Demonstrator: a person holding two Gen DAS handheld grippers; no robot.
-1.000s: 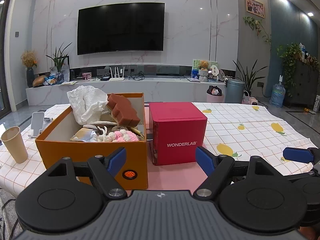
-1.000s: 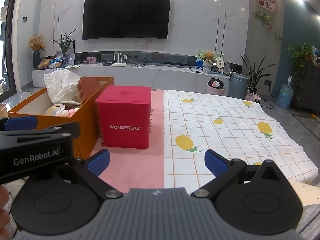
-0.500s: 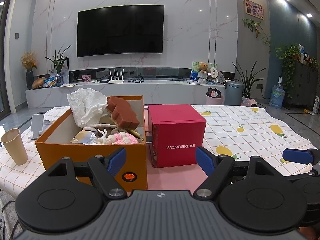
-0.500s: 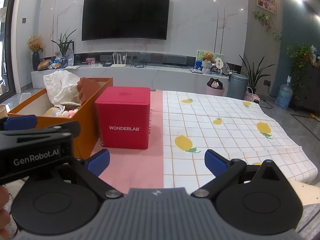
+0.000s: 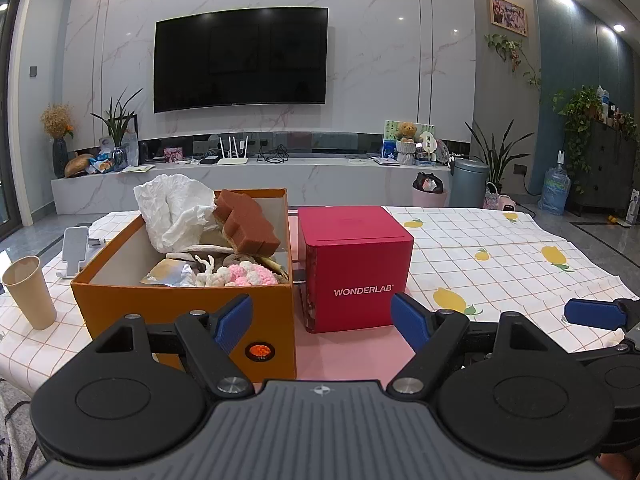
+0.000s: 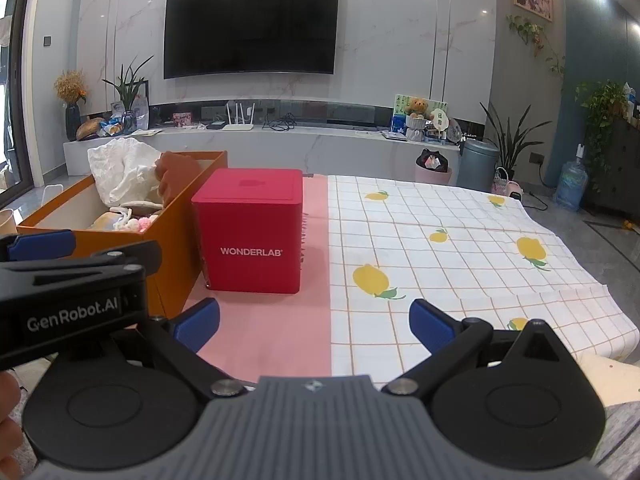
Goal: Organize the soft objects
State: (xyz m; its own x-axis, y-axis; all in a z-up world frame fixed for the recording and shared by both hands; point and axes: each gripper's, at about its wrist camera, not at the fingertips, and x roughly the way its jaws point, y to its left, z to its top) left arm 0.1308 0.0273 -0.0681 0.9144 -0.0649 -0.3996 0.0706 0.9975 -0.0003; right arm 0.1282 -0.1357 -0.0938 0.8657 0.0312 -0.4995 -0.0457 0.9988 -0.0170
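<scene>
An orange box [image 5: 160, 312] stands on the table at the left; it also shows in the right wrist view [image 6: 176, 240]. It holds soft things: a white crumpled cloth [image 5: 172, 208], a brown sponge [image 5: 248, 220] and a pink-and-white knitted piece [image 5: 244, 276]. A closed red cube box [image 5: 356, 268] marked WONDERLAB stands just right of it; it also shows in the right wrist view [image 6: 252, 236]. My left gripper [image 5: 322, 322] is open and empty, in front of both boxes. My right gripper [image 6: 314, 324] is open and empty, over the pink mat.
A paper cup [image 5: 30, 292] and a phone stand [image 5: 76, 248] stand left of the orange box. A pink mat [image 6: 264, 332] lies under the red box. The lemon-print tablecloth [image 6: 460, 248] covers the right side, with its edge at the right.
Both grippers have backed off slightly and risen; the boxes sit a little lower and smaller in view. Nothing was gripped or moved.
</scene>
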